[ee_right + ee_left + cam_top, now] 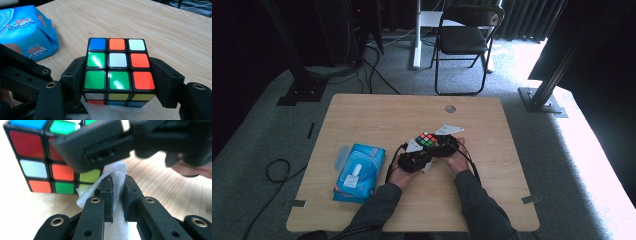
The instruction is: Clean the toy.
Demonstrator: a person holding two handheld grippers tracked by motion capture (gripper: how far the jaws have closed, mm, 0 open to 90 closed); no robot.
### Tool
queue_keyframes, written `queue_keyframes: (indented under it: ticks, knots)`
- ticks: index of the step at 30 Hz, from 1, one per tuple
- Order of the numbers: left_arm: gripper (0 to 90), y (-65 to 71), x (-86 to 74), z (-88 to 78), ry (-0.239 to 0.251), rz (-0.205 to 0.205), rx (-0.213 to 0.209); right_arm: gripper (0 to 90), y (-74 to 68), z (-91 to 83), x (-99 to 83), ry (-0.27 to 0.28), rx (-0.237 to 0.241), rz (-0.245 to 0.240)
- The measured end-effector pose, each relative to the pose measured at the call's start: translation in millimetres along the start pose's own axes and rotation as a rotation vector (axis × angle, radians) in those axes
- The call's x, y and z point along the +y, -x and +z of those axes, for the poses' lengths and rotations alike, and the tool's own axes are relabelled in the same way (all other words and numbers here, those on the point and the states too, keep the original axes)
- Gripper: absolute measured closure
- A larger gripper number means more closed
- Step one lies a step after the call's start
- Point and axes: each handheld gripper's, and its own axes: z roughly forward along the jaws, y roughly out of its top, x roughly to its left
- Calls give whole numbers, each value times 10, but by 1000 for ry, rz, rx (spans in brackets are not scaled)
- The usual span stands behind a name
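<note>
While right fingers (117, 82) clamp the cube (117, 67), left fingers (117, 197) pinch tissue (116, 177).

"99.9%" on blue wipes pack (27, 32)

Dark grey sleeves cover both forearms. Each black hand-held gripper (428, 148) has brass-ringed screw holes, a trailing black cable and a grey three-cornered plate.

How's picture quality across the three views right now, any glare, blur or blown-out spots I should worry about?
High view: daylight blows out the floor at right; the cube is small but readable. Left gripper view: the wipe between the jaws is sharp, the other gripper close up is blurred. Right gripper view: cube sharp, light glare on its green stickers.
</note>
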Motion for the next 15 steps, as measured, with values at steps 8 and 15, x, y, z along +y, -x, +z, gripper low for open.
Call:
queue_keyframes:
  ticks: [8,15]
  knots:
    - [807,-5,-12,15,-10,6,4,342,-2,9,-12,-5,-3,0]
    - [806,-14,-56,50,-33,-1,12,342,-2,5,-7,-1,-4,2]
